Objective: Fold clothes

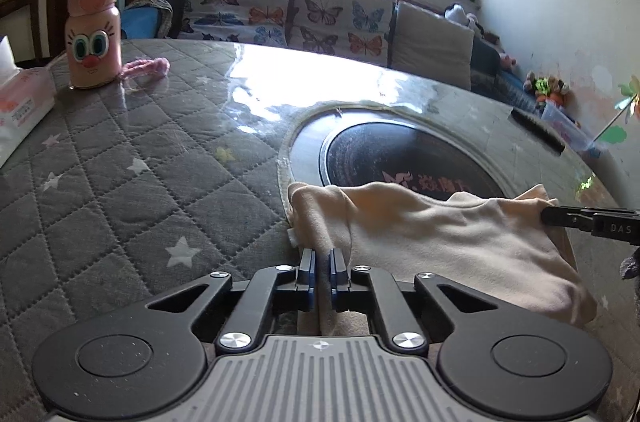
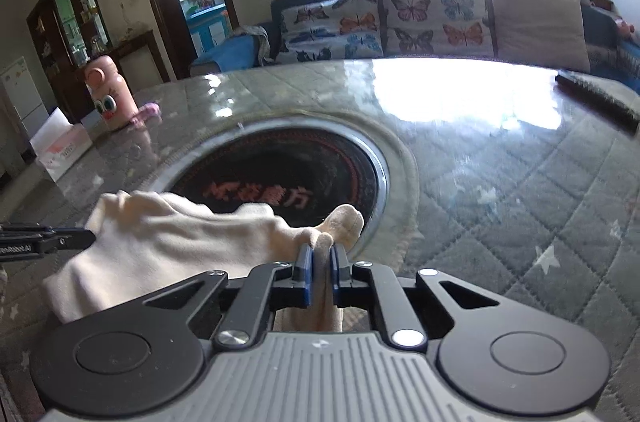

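the cream garment [image 1: 420, 234] covers the near part of the dark round plate [image 1: 400, 158], so its red lettering is partly hidden. the tissue box [image 1: 20, 102] is cut by the left wrist view's left edge. in the right wrist view the dark brush [image 2: 596, 94] is blurred, and the left hand-held gripper [image 2: 86, 235] runs off the left edge.

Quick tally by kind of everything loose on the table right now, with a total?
Cloth: 1, cream, pinched by left gripper and right gripper
Bottle: 1, pink
Cord: 1, pink
Tissue pack: 1
Brush: 1, black
Total: 5
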